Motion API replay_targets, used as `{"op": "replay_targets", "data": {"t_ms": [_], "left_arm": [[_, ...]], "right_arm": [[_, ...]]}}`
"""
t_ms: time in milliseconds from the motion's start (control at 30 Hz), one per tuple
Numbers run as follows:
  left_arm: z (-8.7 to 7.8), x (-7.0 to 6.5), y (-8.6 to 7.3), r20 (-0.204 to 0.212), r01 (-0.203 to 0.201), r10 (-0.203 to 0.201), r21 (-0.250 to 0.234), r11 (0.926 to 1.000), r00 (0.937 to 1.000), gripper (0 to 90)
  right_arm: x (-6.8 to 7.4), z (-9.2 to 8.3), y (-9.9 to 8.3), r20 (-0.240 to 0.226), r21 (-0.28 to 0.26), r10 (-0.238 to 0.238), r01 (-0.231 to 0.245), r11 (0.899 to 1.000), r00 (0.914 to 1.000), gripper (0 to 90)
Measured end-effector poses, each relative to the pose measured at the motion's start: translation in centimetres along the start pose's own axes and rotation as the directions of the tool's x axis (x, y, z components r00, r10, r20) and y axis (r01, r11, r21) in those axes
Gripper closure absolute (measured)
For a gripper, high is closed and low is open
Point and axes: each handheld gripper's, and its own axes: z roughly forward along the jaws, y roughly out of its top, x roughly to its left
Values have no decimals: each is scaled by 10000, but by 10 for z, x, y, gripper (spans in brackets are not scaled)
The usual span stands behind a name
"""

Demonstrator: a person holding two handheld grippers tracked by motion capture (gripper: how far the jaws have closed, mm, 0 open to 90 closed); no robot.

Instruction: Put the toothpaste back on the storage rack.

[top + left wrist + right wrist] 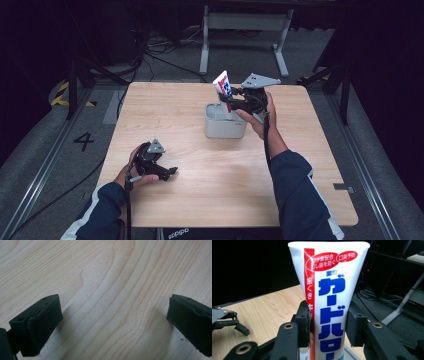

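High view – table: pale wood table (300,190), a person's two arms in dark sleeves coming in from the near edge
High view – bin: small grey bin (225,125) near the middle of the table, a little toward the far side
High view – right gripper: right gripper (235,100) held above the bin's far right corner, clamped on a tube (223,85)
High view – tube: white with red and blue print, tilted, its flat end up and leaning left, its lower end over the bin
High view – left gripper: left gripper (167,172) low at the near left of the table, well apart from the bin, pointing right
Left gripper view – jaws: spread wide, bare wood grain between them, nothing held
Right gripper view – tube: tube (332,302) upright in this view, blue lettering down its front, red stripe along one side
Right gripper view – jaws: pads pressed on both sides of the tube, around its lower half
Right gripper view – beyond: left gripper (227,321) at the left edge on the table – black floor and a metal frame behind
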Motion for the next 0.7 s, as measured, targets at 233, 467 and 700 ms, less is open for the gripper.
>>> {"op": "replay_targets", "data": {"t_ms": [233,467,700], "left_arm": [[0,0,0,0,-16,16,-12,10000,10000,5],[0,0,0,-4,-14,14,-5,10000,10000,5],[0,0,0,-5,-29,29,-16,10000,10000,5]], "right_arm": [[-5,3,-6,122,75,109,-110,9999,9999,616],[-12,6,-12,357,91,252,-256,9996,9990,616],[-14,12,-19,287,282,356,-364,9989,9990,615]]}}
